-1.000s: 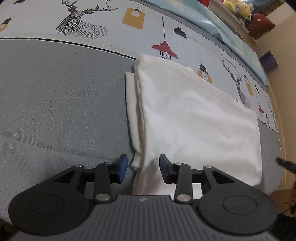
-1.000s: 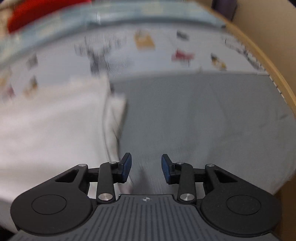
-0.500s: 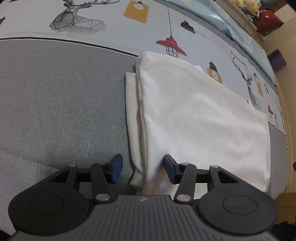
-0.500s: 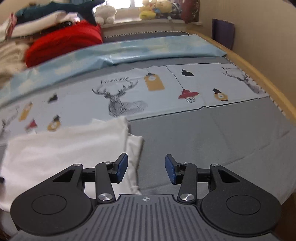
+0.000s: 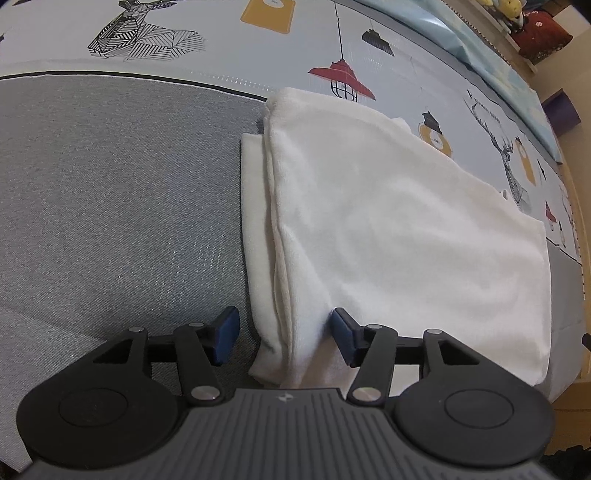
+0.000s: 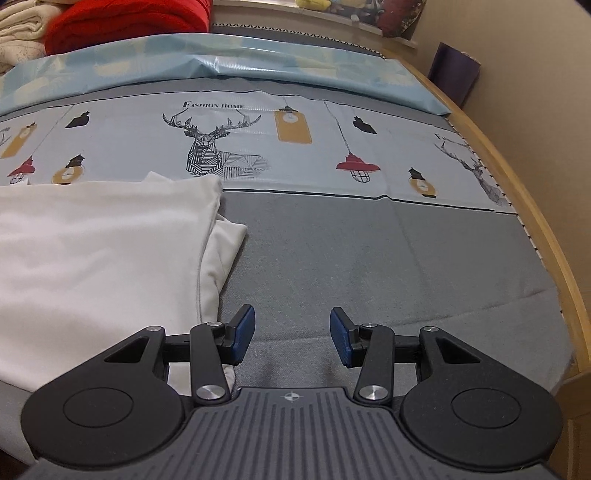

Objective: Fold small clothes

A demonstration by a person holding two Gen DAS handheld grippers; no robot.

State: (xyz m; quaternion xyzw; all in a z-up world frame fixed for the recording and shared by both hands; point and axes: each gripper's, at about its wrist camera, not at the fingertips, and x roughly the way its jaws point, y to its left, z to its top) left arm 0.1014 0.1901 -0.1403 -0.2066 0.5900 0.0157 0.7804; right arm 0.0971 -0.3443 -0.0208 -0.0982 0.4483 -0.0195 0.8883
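A white folded garment (image 5: 388, 229) lies flat on the grey bed sheet (image 5: 110, 206), with a narrower layer sticking out along its left side. My left gripper (image 5: 284, 336) points steeply down at the garment's near left corner. Its jaws are opening, and the folded edge lies between them without being pinched. The left pad stands clear of the cloth. In the right wrist view the same garment (image 6: 92, 251) fills the left half. My right gripper (image 6: 291, 334) is open over bare grey sheet just right of the garment's edge, holding nothing.
A pale blue printed panel (image 6: 295, 147) with deer and lamps runs across the bed behind the garment. Beyond it lie a light blue plastic sheet (image 6: 221, 62) and a red blanket (image 6: 125, 18). The wooden bed rail (image 6: 535, 221) curves along the right, with a purple box (image 6: 458, 70) by the wall.
The left gripper's jaws widened as it sank closer over the garment's near corner. The right wrist view went from blurred to steady, and its jaws widened a little.
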